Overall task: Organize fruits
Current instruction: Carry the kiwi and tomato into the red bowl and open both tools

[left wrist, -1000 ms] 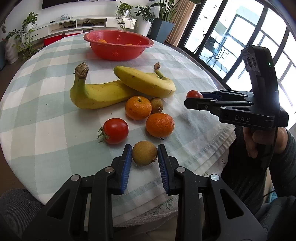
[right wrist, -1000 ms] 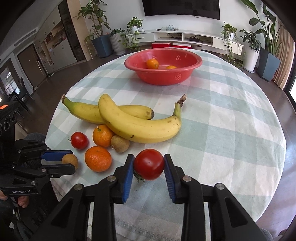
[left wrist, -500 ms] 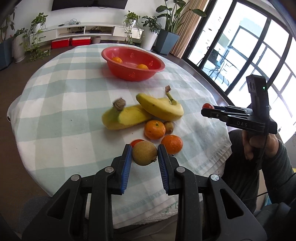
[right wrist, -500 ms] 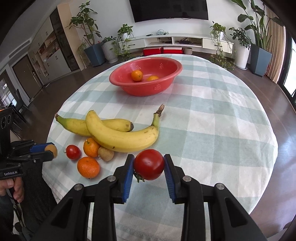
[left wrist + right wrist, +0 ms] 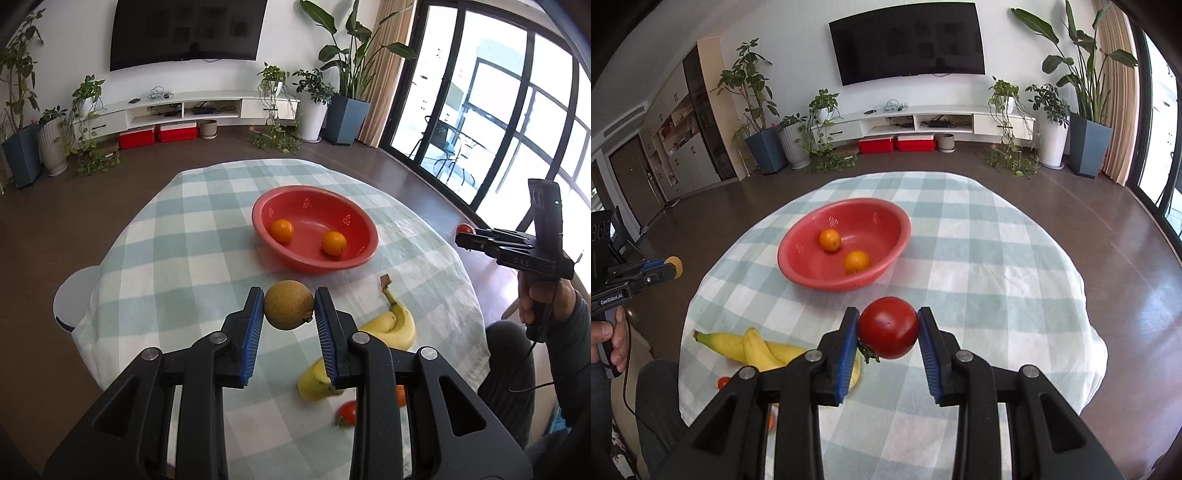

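Carry step, both loads aloft. Left tongs (image 5: 289, 309) clenched on brown fruit (image 5: 289, 309); right tongs (image 5: 888, 328) clenched on tomato (image 5: 888, 328). Red bowl (image 5: 798, 275) farther off on tabletop (image 5: 997, 280), holding two oranges. Next, probably: advance over bowl, lower, release.

Living room — wall television (image 5: 907, 40), houseplants (image 5: 1071, 66).

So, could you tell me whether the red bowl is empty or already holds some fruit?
Not empty: the red bowl holds two oranges on its floor. It stands upright on the checked cloth.
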`<state>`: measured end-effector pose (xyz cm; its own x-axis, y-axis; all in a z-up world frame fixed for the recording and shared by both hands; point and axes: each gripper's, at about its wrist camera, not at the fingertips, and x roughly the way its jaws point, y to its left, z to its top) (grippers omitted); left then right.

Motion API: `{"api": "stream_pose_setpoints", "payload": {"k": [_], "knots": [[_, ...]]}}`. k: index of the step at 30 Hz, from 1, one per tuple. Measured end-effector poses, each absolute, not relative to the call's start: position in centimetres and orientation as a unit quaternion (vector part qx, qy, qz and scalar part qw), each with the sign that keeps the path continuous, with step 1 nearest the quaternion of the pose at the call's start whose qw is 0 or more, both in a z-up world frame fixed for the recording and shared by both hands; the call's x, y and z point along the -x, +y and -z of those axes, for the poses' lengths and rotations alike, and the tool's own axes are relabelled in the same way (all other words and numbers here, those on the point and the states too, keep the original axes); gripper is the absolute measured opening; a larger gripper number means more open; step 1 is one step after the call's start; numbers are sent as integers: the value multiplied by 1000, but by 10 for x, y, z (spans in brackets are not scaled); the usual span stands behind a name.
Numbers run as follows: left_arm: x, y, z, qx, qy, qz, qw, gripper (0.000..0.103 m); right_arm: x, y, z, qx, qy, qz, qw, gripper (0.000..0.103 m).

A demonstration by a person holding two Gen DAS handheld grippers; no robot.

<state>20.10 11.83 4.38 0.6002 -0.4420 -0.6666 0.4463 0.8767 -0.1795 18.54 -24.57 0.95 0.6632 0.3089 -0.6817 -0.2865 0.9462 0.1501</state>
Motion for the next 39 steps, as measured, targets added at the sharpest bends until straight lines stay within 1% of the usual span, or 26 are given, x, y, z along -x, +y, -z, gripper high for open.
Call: {"api": "stream_pose_setpoints", "payload": {"k": [7,15,21,27,35,39], "knots": [[-271,69,-48,-40,388,271,880,26,-229,-206,-22,1,369,-200,908,35],[-345,13,-13,-73,431,271,858,26,-286,-176,4,22,405,-213,889,35],[-362,-21,21,-116,456,264,842,26,-323,-169,35,24,440,-206,874,35],[-370,-39,47,-142,473,259,830,27,-342,-161,58,34,460,-205,863,35],[-370,-50,72,-175,487,251,818,27,-354,-159,80,45,484,-192,852,35],[-372,-51,81,-179,494,245,815,27,-354,-159,81,45,483,-190,854,35]]}}
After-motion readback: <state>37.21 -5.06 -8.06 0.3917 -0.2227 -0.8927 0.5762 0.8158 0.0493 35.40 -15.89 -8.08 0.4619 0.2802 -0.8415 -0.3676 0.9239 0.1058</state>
